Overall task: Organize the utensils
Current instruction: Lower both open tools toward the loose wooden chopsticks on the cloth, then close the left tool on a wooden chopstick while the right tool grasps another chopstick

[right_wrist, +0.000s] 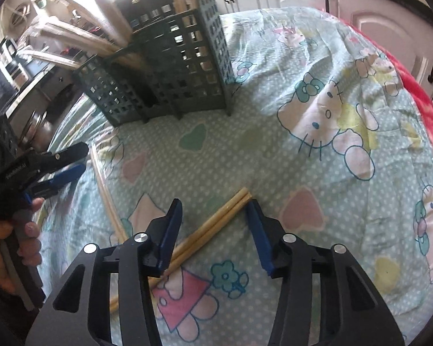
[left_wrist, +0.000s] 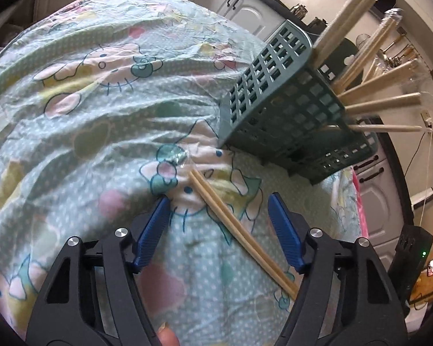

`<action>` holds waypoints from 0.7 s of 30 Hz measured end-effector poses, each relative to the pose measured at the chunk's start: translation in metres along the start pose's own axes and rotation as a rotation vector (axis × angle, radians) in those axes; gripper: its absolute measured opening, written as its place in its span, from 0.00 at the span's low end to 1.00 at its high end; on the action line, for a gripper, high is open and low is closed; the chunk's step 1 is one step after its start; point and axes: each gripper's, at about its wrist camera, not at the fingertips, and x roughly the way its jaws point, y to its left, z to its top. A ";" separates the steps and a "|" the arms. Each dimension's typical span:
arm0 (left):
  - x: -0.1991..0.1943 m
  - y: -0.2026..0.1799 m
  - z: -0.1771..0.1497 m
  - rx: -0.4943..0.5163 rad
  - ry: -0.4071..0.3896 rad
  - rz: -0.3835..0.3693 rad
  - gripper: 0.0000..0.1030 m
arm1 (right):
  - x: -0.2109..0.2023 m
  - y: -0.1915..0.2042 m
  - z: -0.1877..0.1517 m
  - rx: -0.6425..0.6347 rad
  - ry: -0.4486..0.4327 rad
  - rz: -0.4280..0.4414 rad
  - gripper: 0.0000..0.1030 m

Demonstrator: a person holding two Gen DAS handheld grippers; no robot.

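Left gripper [left_wrist: 218,216] open, straddling a chopstick pair [left_wrist: 239,227] lying diagonally across the gap, low centre. Right gripper [right_wrist: 215,222] open over its own pair [right_wrist: 213,227], also diagonal. Green basket [right_wrist: 170,66] stands well beyond, upper frame.

Two loose chopstick pairs [right_wrist: 216,225] [right_wrist: 108,194] on the cloth — one green holder [right_wrist: 170,66], two claws [right_wrist: 215,230] [left_wrist: 218,230].
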 end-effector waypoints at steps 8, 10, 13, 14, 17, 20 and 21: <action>0.012 0.003 0.015 -0.006 -0.031 0.073 0.35 | 0.000 -0.010 0.004 0.049 -0.004 0.003 0.24; 0.014 0.005 0.017 -0.001 -0.032 0.100 0.27 | 0.001 -0.013 0.004 0.058 -0.006 0.006 0.21; 0.015 0.009 0.018 0.005 -0.032 0.118 0.16 | 0.002 -0.014 0.005 0.064 -0.015 0.006 0.17; 0.015 0.010 0.019 0.009 -0.032 0.122 0.13 | 0.002 -0.014 0.006 0.067 -0.019 0.006 0.15; 0.015 0.012 0.019 0.011 -0.034 0.122 0.10 | 0.002 -0.013 0.006 0.069 -0.025 0.009 0.11; 0.015 0.012 0.020 0.008 -0.031 0.113 0.07 | 0.001 -0.014 0.007 0.076 -0.030 0.023 0.10; 0.015 0.013 0.020 0.005 -0.030 0.105 0.07 | 0.000 -0.015 0.007 0.077 -0.032 0.029 0.09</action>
